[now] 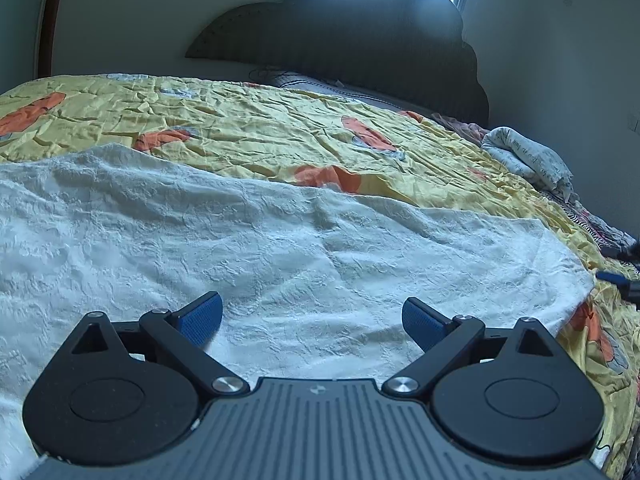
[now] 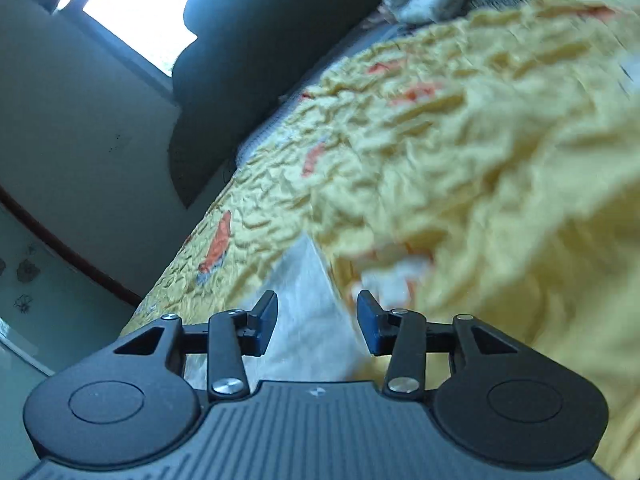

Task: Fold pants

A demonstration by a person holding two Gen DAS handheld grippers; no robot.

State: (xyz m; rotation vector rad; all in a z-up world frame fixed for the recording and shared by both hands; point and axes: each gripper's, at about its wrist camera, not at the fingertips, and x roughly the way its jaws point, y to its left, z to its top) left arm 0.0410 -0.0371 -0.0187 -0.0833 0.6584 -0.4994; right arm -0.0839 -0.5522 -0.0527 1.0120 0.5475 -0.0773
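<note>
My left claw [image 1: 312, 320] gapes wide over the white pants [image 1: 260, 240], gripping nothing. My right claw [image 2: 316, 326] stands apart, empty, above the yellow bedspread [image 2: 480, 140], pants at lower centre.

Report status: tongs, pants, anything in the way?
Left tongs open over the white pants, gripping nothing. Right tongs part open, empty. Pants flat on yellow bedspread. Nothing in the way.

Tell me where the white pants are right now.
In the left wrist view the white pants lie spread on the yellow bedspread, directly under the open left gripper.
</note>
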